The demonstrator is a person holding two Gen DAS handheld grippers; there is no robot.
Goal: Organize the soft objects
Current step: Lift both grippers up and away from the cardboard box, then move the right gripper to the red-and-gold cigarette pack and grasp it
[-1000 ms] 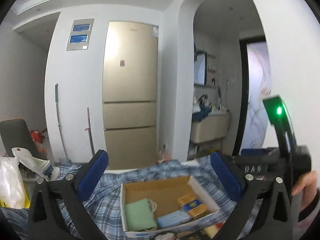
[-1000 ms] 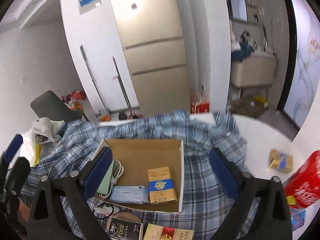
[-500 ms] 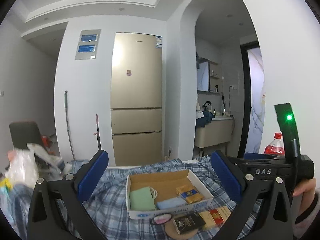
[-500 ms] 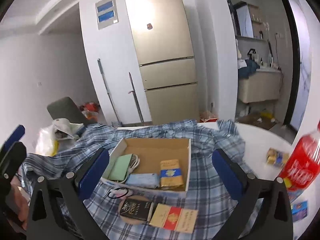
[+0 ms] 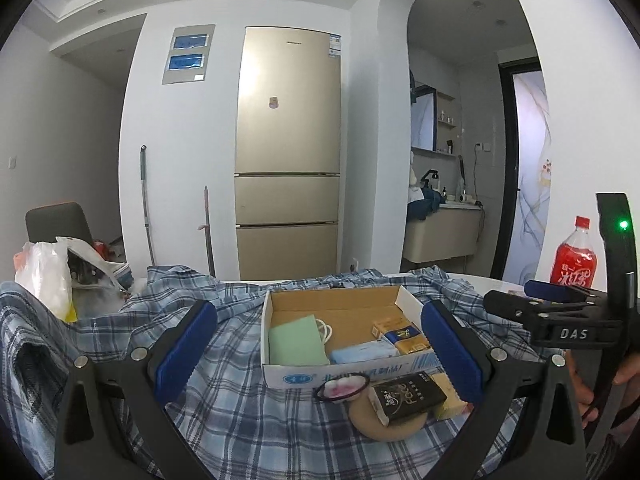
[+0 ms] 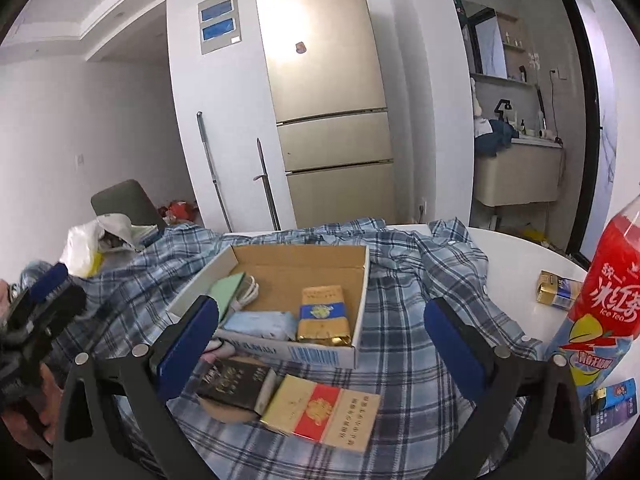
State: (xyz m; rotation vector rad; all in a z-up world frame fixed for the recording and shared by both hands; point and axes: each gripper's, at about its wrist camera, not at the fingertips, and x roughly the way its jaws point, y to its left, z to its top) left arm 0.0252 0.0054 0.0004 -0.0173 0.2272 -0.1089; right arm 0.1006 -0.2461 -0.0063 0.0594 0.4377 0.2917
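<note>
Pulled back & levelled since 1 s ago: both views had sat close over the cardboard box, now backed off w/ more of the plaid shirt and the packs in front showing.

Left claw released, jaws wide, nothing between; held back from the box front, prob. to survey before a pick. Right claw likewise spread and empty, hovering near box's front-right corner.

Box sat on the shirt, which covered the white counter, so soft cloth doubled as a base layer. Inside: green mask at left, blue tissue pack mid-front, gold-blue cigarette pack at right. Soft bits already grouped there, by the look of it.

Outside, just before box wall: hair tie w/ pink puff, likely next soft thing to go in; black pack resting on a round tan pad; red-gold carton touching it. Ice tea bottle stood off to the right on bare counter, clear of the work.
</note>
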